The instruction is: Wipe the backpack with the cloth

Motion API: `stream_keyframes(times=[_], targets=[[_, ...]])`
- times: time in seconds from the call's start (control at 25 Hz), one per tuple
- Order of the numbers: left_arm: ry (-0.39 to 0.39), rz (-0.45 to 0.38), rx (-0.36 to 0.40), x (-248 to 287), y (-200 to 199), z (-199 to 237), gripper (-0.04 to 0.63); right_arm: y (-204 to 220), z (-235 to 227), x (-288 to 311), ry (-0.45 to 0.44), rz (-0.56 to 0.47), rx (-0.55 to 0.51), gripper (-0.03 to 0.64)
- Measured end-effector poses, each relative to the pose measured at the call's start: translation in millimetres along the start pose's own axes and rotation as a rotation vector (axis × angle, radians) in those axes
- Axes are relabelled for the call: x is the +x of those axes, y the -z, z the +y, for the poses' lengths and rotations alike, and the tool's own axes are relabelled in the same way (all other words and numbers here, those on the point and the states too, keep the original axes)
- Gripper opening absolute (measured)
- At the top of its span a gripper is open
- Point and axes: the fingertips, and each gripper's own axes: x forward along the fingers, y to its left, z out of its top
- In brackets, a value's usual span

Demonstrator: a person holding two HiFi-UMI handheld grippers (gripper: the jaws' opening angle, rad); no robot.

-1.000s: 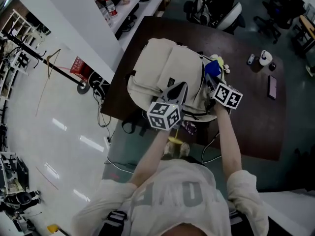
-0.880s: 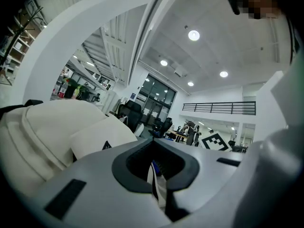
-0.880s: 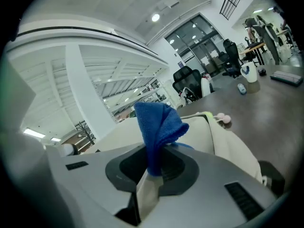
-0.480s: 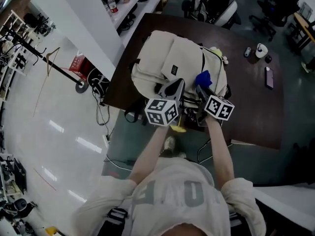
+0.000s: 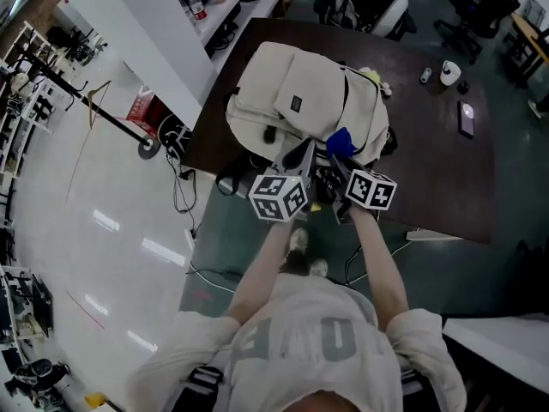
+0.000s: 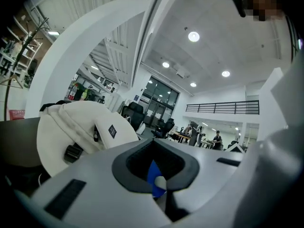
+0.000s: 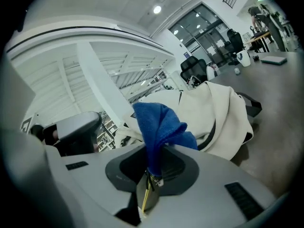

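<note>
A cream backpack [image 5: 292,101] lies on the dark table [image 5: 429,153]; it also shows in the left gripper view [image 6: 71,127] and the right gripper view [image 7: 213,113]. My right gripper [image 5: 334,160] is shut on a blue cloth [image 5: 341,139] at the backpack's near edge. The cloth [image 7: 159,122] stands up from that gripper's [image 7: 149,175] jaws. My left gripper [image 5: 302,154] is close beside it on the left, over the same edge. Its [image 6: 156,194] jaws are shut with nothing in them, and a bit of the blue cloth [image 6: 153,177] shows past them.
A phone [image 5: 465,118] and a small white object [image 5: 450,73] lie on the table's far right. Office chairs [image 5: 377,7] stand behind the table. A coat stand [image 5: 111,123] and cables [image 5: 176,187] are on the floor to the left.
The right gripper has drawn the blue cloth from the backpack's right side back to its near edge. The left gripper has stayed beside it.
</note>
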Motion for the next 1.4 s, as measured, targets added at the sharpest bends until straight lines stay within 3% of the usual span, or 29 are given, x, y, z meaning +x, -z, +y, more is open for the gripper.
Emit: stream_keyframes(times=[0.2, 0.48, 0.84, 1.08, 1.4], targets=[[0.019, -0.017, 0.016, 6, -7, -12, 0.005, -41, 2, -15, -0.01, -0.097, -0.022, 0.043], [0.093, -0.013, 0.023, 52, -12, -20, 0.004, -127, -30, -11, 0.036, -0.236, -0.042, 0.043], [0.151, 0.04, 0.024, 130, -13, 2, 0.005, -211, -92, 53, 0.125, -0.212, -0.14, 0.043], [0.146, 0.067, 0.003, 165, -12, 30, 0.004, -233, -123, 100, 0.139, -0.178, -0.136, 0.043], [0.14, 0.089, -0.021, 179, -4, 40, 0.005, -207, -151, 112, 0.18, -0.132, -0.035, 0.043]])
